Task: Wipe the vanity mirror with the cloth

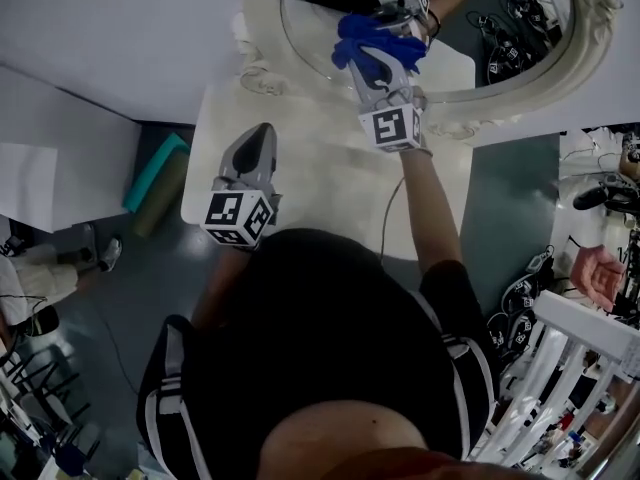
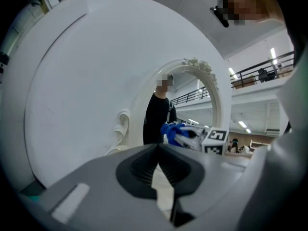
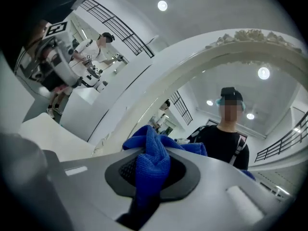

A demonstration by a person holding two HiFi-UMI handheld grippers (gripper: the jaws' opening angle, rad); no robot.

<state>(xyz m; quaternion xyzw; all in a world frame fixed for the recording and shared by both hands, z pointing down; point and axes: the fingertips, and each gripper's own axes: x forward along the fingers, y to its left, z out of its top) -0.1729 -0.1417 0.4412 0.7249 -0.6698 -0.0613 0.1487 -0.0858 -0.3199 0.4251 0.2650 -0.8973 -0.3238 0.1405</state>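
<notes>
The vanity mirror (image 1: pixel 500 8) is oval with a cream ornate frame (image 1: pixel 590 53) and stands at the back of a white table (image 1: pixel 300 178). My right gripper (image 1: pixel 385 53) is shut on a blue cloth (image 1: pixel 370 48) and holds it against the lower left of the glass. In the right gripper view the blue cloth (image 3: pixel 151 165) bunches between the jaws, with the mirror frame (image 3: pixel 202 61) arching overhead. My left gripper (image 1: pixel 255 153) hovers shut and empty over the table's left part. The left gripper view shows the mirror (image 2: pixel 187 109) ahead, with the blue cloth (image 2: pixel 173 131) at its base.
A teal roll (image 1: pixel 155 173) lies on the floor left of the table. White panels (image 1: pixel 60 158) stand at the far left. A white rack (image 1: pixel 585 368) and cables crowd the right side, where another person's hand (image 1: pixel 597 273) shows.
</notes>
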